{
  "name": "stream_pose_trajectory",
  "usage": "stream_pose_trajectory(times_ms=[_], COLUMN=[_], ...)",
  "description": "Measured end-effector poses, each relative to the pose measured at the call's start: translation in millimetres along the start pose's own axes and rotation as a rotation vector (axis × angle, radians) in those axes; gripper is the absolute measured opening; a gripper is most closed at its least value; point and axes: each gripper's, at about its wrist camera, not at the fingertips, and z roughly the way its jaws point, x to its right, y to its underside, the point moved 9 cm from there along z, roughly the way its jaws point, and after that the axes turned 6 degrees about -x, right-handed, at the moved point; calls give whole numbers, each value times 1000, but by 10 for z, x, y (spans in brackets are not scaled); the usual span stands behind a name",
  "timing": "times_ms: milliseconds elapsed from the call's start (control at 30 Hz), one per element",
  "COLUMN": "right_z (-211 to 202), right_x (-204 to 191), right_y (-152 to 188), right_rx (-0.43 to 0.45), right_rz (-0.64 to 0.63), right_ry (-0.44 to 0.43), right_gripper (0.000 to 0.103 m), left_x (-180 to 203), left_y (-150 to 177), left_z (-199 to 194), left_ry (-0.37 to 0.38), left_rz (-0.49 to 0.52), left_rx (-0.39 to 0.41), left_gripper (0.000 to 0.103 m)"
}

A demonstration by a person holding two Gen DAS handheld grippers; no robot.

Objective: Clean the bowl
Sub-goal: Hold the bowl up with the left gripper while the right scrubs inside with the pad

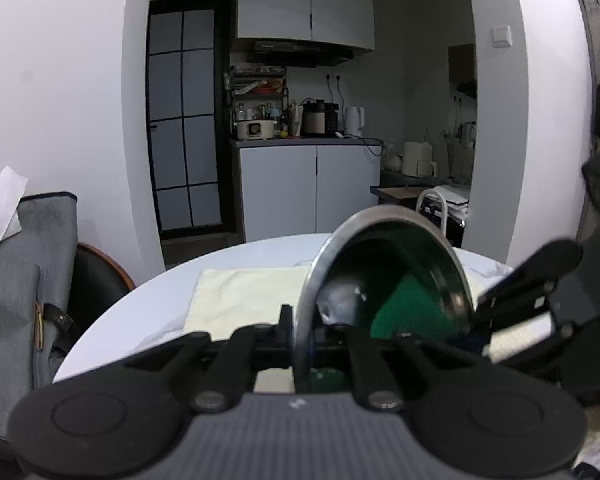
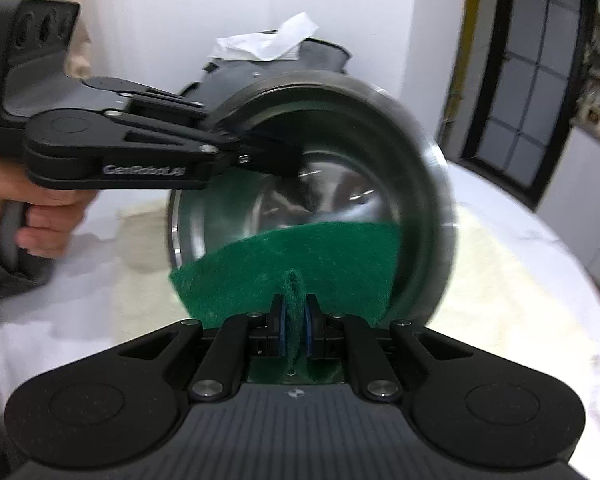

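Note:
A steel bowl (image 1: 384,264) is held tilted on its side above the round white table (image 1: 140,320). My left gripper (image 1: 304,332) is shut on the bowl's rim. In the right wrist view the bowl (image 2: 340,152) faces the camera, with the left gripper (image 2: 256,152) clamped on its upper left rim. My right gripper (image 2: 296,324) is shut on a green scouring pad (image 2: 300,256) that lies against the bowl's lower inside. The pad also shows in the left wrist view (image 1: 404,308), with the right gripper (image 1: 476,320) at the bowl's right edge.
A pale yellow cloth (image 1: 244,296) lies on the table under the bowl. A grey bag (image 1: 24,288) with white tissue (image 1: 0,208) stands on a chair at the left. A kitchen doorway with cabinets (image 1: 308,188) is beyond the table.

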Motion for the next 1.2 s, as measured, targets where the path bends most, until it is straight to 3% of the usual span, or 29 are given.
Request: stream_pose_trajectory(times_ms=[133, 300, 700, 1033, 1200], right_z=[-108, -254, -349, -447, -415], right_x=[165, 300, 162, -183, -80], right_y=[-99, -243, -398, -373, -380], right_rx=[73, 190, 296, 305, 305], right_rz=[13, 62, 75, -36, -11], right_ry=[117, 165, 82, -43, -31], right_gripper=[9, 9, 9, 9, 9], left_x=[85, 192, 401, 399, 415], left_y=[5, 11, 47, 107, 108], left_z=[-15, -34, -59, -44, -68], left_ry=[1, 3, -18, -40, -35], left_rz=[31, 69, 142, 160, 175], left_rx=[8, 17, 26, 8, 12], left_gripper=[8, 8, 10, 10, 9])
